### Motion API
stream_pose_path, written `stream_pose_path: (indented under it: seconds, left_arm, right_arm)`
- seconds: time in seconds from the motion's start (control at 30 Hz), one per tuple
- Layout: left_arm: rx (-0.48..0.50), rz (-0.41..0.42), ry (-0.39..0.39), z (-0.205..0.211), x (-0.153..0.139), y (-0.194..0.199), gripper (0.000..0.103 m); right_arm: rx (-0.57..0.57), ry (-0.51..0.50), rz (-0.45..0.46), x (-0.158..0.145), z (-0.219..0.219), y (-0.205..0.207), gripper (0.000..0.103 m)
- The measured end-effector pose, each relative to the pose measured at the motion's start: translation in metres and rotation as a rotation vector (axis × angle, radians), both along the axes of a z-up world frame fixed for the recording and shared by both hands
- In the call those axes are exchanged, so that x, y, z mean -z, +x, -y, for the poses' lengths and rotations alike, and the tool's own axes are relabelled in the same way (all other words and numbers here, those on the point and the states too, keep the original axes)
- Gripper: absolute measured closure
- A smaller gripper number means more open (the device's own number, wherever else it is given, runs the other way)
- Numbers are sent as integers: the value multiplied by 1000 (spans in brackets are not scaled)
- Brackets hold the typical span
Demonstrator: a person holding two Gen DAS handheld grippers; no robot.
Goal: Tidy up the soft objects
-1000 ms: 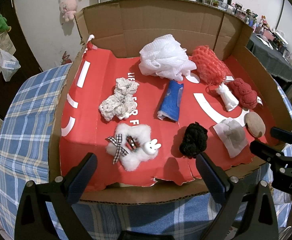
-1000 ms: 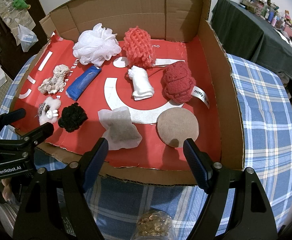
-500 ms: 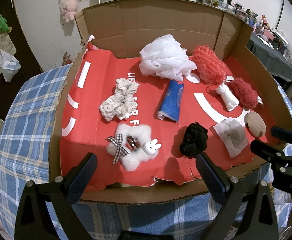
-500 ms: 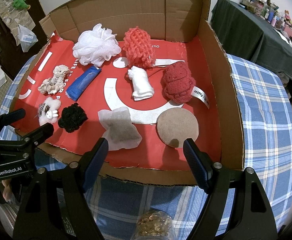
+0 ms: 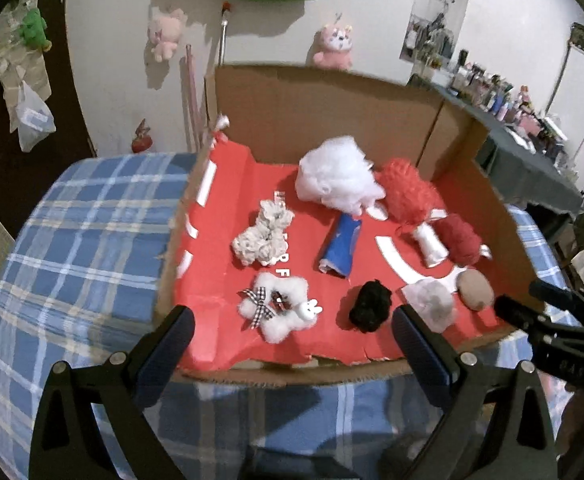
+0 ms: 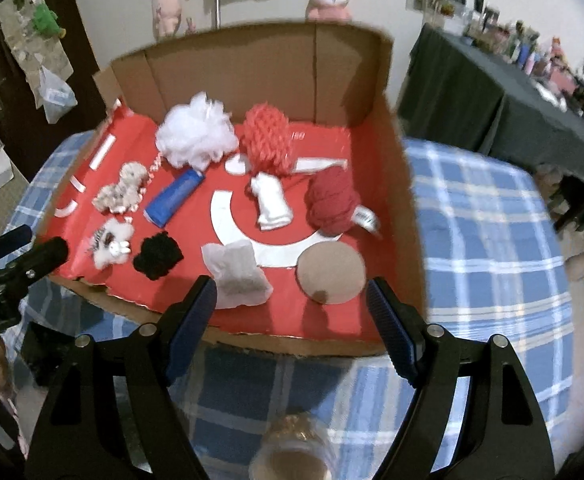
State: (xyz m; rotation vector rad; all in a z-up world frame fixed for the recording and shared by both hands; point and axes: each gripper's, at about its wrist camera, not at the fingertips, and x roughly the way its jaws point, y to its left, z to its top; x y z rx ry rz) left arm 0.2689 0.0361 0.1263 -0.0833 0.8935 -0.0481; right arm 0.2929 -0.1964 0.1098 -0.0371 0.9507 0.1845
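Soft objects spread over red liner (image 6: pixel 331 312) inside open cardboard box (image 6: pixel 401 200): white pouf (image 6: pixel 198 134) and red mesh pouf (image 6: pixel 268 144) at the back wall, side by side; beige scrunchie (image 6: pixel 122 190), blue roll (image 6: pixel 174 198), white sock (image 6: pixel 270 202) and red plush (image 6: pixel 331 202) across the middle; white furry clip (image 6: pixel 112 242), black scrunchie (image 6: pixel 158 254), grey-white pad (image 6: pixel 238 274) and tan disc (image 6: pixel 331 272) along the near edge. Box on blue plaid cloth (image 6: pixel 483 240). Left gripper (image 5: pixel 292 338) spread wide, empty, above near edge by furry clip. Right gripper (image 6: pixel 292 304) likewise released, holding nothing, over pad and disc.
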Motion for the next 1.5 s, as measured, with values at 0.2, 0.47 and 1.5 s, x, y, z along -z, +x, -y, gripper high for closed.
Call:
stream_pose_path:
  seconds: [0.2, 0.47, 1.5]
  left_arm:
    - [-10, 183, 59, -2, -42, -61, 0]
    - [35, 363, 82, 11, -54, -158, 0]
    - [16, 52, 105, 40, 105, -166, 0]
  right_arm:
    - [13, 28, 145, -45, 11, -53, 26]
    - [-41, 69, 283, -59, 9, -154, 13]
    - [102, -8, 119, 99, 12, -182, 7]
